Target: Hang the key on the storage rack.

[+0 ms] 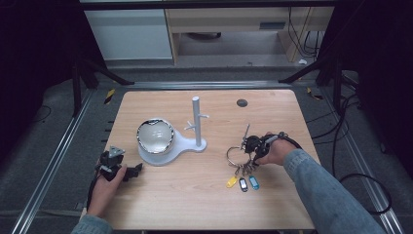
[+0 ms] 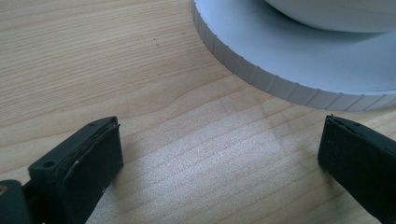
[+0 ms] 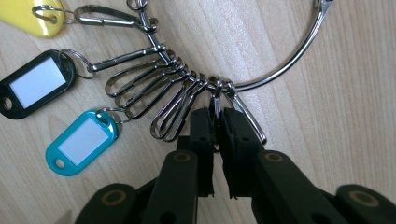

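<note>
A large wire key ring (image 3: 289, 60) lies on the wooden table, strung with several metal snap clips (image 3: 140, 88) and three tags: yellow (image 3: 39, 18), black (image 3: 35, 84) and blue (image 3: 84, 142). My right gripper (image 3: 216, 112) is shut on one clip hanging from the ring. In the high view the ring (image 1: 235, 155) sits right of centre, with the right gripper (image 1: 246, 152) at its right side and the tags (image 1: 243, 184) just below. My left gripper (image 1: 136, 170) rests low at the left. It stands open (image 2: 219, 154) over bare wood, facing the stand's round base (image 2: 280, 60).
A white stand (image 1: 197, 122) with an upright pole and short pegs rises mid-table. A shiny metal bowl (image 1: 155, 135) sits on its round base. A dark grommet (image 1: 242, 103) marks the far right of the tabletop. Black frame legs flank the table.
</note>
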`<state>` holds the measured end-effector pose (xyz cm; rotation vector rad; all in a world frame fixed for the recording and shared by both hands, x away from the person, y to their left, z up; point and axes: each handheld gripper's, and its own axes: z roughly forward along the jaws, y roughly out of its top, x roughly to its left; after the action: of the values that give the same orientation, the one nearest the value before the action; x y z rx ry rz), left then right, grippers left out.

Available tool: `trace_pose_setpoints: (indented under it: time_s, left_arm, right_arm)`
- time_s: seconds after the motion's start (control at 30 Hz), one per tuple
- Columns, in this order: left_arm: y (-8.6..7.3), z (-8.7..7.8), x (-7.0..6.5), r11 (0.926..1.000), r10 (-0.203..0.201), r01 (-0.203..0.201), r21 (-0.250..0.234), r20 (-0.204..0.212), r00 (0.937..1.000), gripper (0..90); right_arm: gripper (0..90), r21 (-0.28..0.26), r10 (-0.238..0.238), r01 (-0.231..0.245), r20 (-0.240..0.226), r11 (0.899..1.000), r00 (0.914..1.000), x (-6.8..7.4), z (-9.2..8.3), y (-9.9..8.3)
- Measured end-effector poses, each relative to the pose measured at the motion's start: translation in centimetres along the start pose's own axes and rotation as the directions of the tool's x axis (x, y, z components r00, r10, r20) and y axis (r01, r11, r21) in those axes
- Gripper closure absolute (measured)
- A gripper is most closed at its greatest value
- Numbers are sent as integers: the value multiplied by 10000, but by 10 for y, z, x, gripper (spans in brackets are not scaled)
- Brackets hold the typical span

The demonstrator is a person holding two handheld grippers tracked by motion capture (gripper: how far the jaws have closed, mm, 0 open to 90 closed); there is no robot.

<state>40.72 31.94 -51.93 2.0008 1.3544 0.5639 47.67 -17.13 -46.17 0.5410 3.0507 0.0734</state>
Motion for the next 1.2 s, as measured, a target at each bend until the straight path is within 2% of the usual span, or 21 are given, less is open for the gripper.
trace_pose_setpoints:
  time_s: [0.1,0.33,0.8,1.2]
  left_arm:
    - [0,0,0,10000,-3,3,4,-4,10000,0]
    - [0,0,0,10000,-3,3,3,-4,10000,0]
    - [0,0,0,10000,-2,2,4,-5,10000,0]
    - [0,0,0,10000,-3,3,2,-5,10000,0]
  right_arm:
    - [881,28,24,-24,-100,10000,9999,0,1,1]
    - [885,89,7,-6,-132,10000,9999,2,-1,1]
    - [886,-151,-50,52,92,9999,9999,3,-23,-6]
    - [886,-201,-21,25,217,9998,9998,2,-36,-11]
